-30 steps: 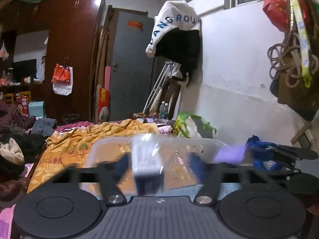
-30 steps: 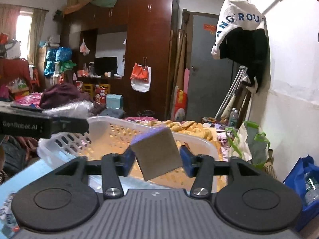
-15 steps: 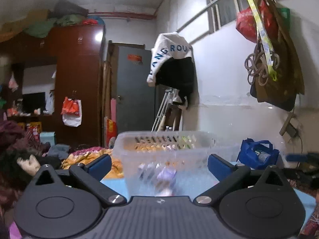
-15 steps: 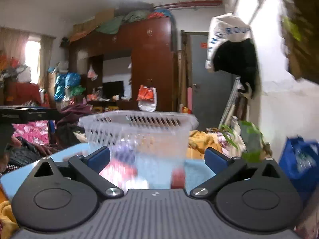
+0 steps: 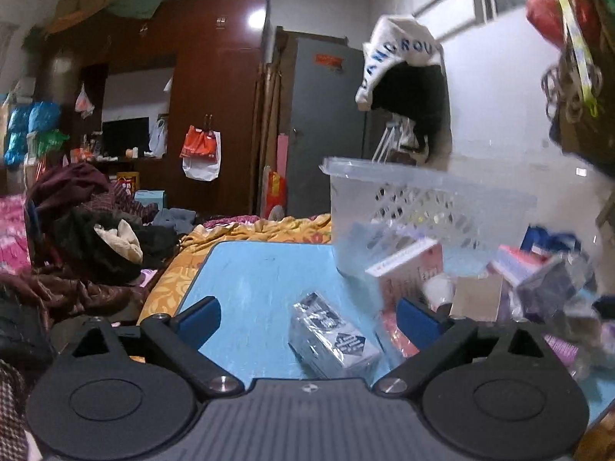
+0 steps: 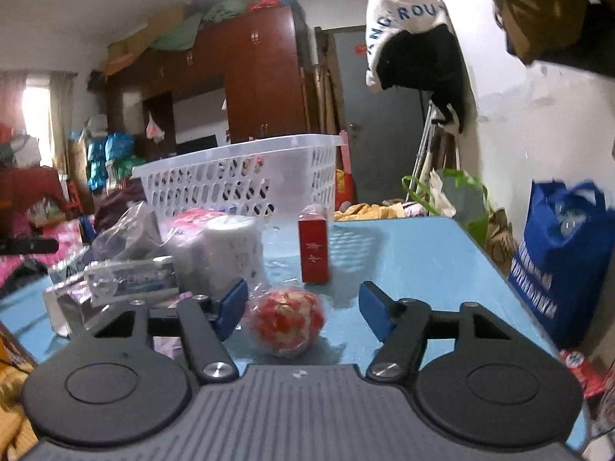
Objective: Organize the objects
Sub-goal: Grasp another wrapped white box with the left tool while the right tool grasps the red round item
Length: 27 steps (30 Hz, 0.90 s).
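Observation:
A clear plastic basket stands on the blue table; it also shows in the right wrist view. My left gripper is open, low over the table, with a grey wrapped box lying between its fingers. My right gripper is open, with a red-and-white ball on the table between its fingers. A red box stands upright beyond it. A wrapped white roll and a toothpaste box lie to the left.
More loose packages are piled right of the basket in the left wrist view. A blue bag sits beyond the table's right edge. A cluttered bed lies to the left. Bags hang on the wall at right.
Both grippers held boxes over the basket one second ago and have since opened. Both have dropped down to table level. The left has swung left, so the basket now sits to its right.

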### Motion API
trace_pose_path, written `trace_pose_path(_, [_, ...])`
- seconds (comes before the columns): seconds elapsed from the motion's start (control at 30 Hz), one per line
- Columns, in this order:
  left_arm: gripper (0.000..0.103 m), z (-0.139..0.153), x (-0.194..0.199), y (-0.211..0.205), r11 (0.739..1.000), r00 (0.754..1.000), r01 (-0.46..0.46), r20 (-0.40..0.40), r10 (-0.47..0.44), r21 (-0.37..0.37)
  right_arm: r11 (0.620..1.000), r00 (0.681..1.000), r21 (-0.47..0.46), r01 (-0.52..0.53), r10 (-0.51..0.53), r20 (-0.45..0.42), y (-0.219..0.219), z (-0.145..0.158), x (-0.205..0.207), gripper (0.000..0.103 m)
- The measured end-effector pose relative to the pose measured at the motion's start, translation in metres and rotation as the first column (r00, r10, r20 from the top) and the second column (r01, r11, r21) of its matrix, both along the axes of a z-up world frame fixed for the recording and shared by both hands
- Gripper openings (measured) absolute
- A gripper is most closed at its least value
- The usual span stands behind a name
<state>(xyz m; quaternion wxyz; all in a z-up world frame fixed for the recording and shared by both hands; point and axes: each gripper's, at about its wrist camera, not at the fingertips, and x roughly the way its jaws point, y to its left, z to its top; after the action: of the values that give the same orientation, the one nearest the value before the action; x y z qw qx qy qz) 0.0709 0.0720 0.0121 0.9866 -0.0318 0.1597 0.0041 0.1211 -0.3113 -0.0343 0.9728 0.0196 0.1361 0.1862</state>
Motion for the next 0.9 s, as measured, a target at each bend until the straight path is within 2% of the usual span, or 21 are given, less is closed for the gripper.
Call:
trace_pose_path(0.07, [0.099, -0.004, 0.004, -0.007, 0.999, 0.999, -0.014, -0.03, 0.015, 0.045, 1.0, 1.0, -0.009, -0.023, 0.023, -0.009, 0.003, -0.003, -0.004, 0.059])
trace_pose_path(0.2, [0.096, -0.014, 0.007, -0.01, 0.998, 0.997, -0.011, -0.069, 0.016, 0.069, 0.999, 0.999, -0.028, -0.046, 0.046, -0.027, 0.002, -0.007, -0.005, 0.046])
trace_pose_path(0.33, [0.081, -0.016, 0.01, -0.012, 0.996, 0.995, -0.022, -0.095, 0.03, 0.081, 0.998, 0.999, -0.039, -0.044, 0.043, -0.029, 0.001, -0.008, -0.01, 0.045])
trace_pose_path(0.4, [0.068, -0.017, 0.009, -0.012, 0.996, 0.995, -0.021, -0.099, 0.029, 0.083, 0.998, 0.999, -0.042, -0.043, 0.042, -0.026, 0.0, -0.008, -0.012, 0.044])
trace_pose_path(0.43, [0.051, -0.018, 0.01, -0.013, 0.996, 0.994, -0.02, -0.102, 0.029, 0.092, 0.998, 0.999, -0.044, -0.041, 0.04, -0.023, 0.001, -0.009, -0.012, 0.044])
trace_pose_path(0.47, [0.04, -0.019, 0.011, -0.014, 0.995, 0.994, -0.018, -0.109, 0.029, 0.099, 0.998, 0.999, -0.041, -0.036, 0.035, -0.019, 0.001, -0.008, -0.013, 0.044])
trace_pose_path(0.6, [0.035, -0.022, 0.008, -0.014, 0.995, 0.996, 0.006, -0.088, 0.003, 0.099, 0.999, 1.0, -0.043, -0.027, 0.027, -0.003, 0.0, -0.007, -0.015, 0.044])
trace_pose_path(0.9, [0.034, -0.025, -0.003, -0.021, 0.995, 0.999, 0.043, -0.022, -0.041, 0.093, 0.999, 1.0, -0.037, 0.003, -0.002, 0.03, -0.005, -0.001, -0.016, 0.044])
